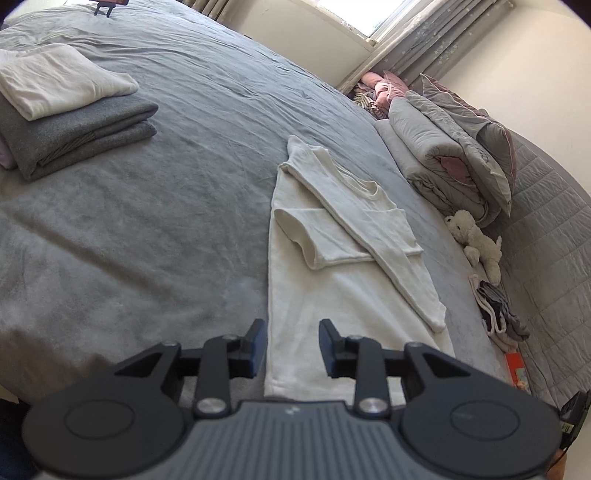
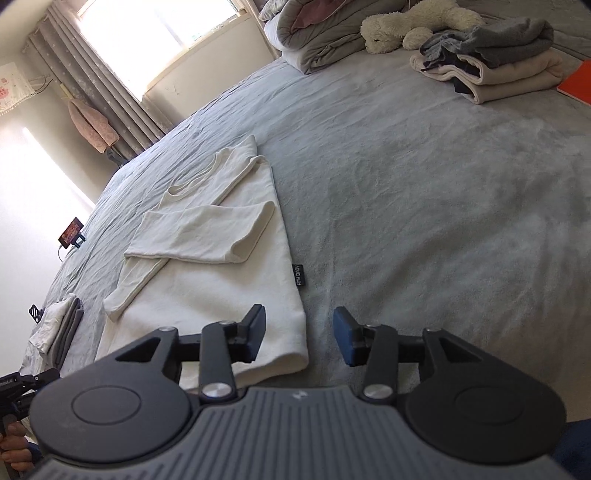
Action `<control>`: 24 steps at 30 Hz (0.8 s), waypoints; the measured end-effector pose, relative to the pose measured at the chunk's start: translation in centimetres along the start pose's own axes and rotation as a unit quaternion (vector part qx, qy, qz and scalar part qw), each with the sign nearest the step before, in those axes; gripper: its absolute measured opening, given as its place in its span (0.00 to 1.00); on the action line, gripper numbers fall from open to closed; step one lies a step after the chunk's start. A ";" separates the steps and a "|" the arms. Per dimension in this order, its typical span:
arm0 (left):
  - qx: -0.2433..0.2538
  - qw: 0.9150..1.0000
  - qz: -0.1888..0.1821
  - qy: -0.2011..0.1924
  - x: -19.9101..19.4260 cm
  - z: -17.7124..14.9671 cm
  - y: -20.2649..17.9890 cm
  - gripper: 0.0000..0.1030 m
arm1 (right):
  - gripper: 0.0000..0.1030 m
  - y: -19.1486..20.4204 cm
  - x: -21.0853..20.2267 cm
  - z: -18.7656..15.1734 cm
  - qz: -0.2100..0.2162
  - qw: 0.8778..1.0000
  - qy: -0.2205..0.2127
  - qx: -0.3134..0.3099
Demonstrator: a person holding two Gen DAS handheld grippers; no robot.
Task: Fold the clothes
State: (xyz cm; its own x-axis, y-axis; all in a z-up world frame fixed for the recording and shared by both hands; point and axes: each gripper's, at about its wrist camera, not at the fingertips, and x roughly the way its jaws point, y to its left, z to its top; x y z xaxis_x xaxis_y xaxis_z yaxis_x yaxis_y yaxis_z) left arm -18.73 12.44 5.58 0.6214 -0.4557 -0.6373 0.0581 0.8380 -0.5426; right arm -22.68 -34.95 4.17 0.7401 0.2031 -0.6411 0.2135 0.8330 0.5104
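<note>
A cream long-sleeved shirt point(image 1: 332, 295) point(image 2: 221, 288) lies flat on the grey bed point(image 1: 147, 240) point(image 2: 424, 221), both sleeves folded across its chest. My left gripper point(image 1: 292, 347) stands open over the hem's left corner, its pads off the cloth. My right gripper point(image 2: 300, 338) is open at the hem's right corner, one finger above the fabric and the other above bare bedcover. At the lower left edge of the right wrist view a hand point(image 2: 11, 443) holds the left gripper's body.
A folded white and grey stack point(image 1: 66, 110) point(image 2: 59, 325) sits far left. Rolled duvets point(image 1: 443, 158), a plush toy point(image 1: 476, 240) point(image 2: 399, 26), a small clothes pile point(image 1: 498, 317) point(image 2: 491, 66) and an orange book point(image 2: 580, 85) line the right. A phone on a stand point(image 2: 70, 232) stands at the far edge.
</note>
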 end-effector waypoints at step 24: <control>-0.008 0.999 0.009 0.031 1.1 -0.3 0.4 0.10 | 0.08 1.5 -1.2 -0.5 0.017 1.000 -0.018 -0.017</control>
State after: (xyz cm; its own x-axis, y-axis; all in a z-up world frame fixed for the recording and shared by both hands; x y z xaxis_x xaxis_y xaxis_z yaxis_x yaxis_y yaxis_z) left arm -18.23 12.15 4.48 0.5727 -0.4591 -0.6792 0.0351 0.8415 -0.5392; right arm -23.52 -33.68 5.45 0.7695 0.2126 -0.6023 0.1668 0.8434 0.5108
